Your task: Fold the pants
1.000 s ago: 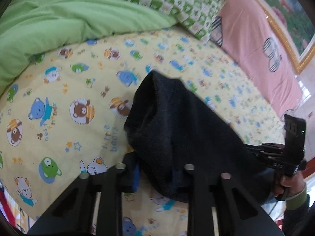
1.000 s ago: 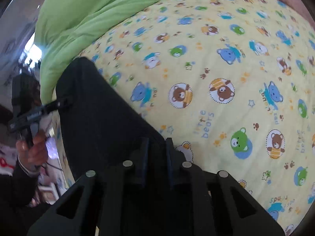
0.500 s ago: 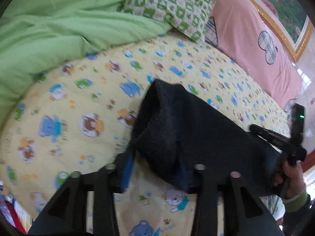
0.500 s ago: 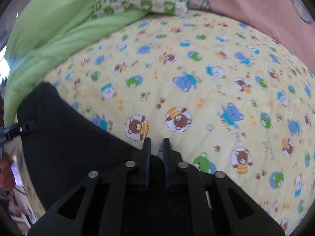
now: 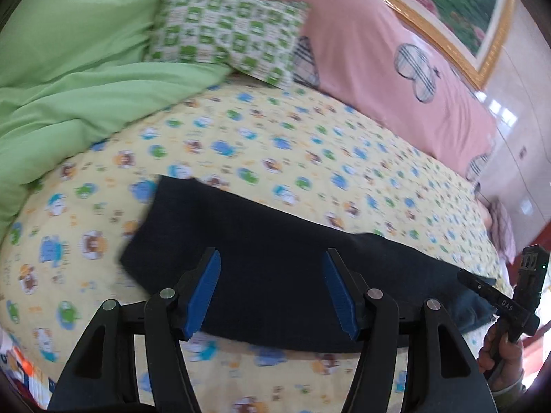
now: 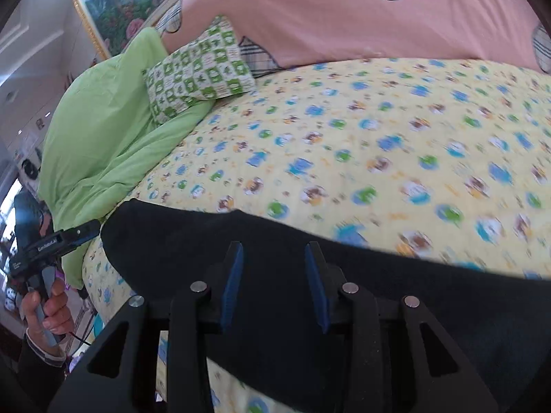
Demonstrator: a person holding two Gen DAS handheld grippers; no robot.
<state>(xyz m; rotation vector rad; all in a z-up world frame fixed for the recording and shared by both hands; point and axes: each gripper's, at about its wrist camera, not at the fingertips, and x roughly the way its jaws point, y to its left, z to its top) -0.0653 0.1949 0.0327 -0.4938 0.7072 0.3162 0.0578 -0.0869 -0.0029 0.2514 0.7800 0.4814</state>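
Pants, dark and folded, lie flat on the cartoon-print bedsheet just ahead of the left gripper and right gripper, both spread wide and empty, apparently so the fold can settle.

Dark, matt, slightly fuzzy cloth: pants, flat on the bed sheet. Soft printed cotton-like cloth, matt, yellow with cartoon bears, faintly quilted. Behind the sheet, smooth lime-green duvet, creased, low sheen; checked green-and-white pillow, woven look. Pink cloth headboard cover, smooth, matt. Above it, glossy gilt picture frame. Matt black plastic on left tool and right tool; ribbed blue pads; shiny metal pins.
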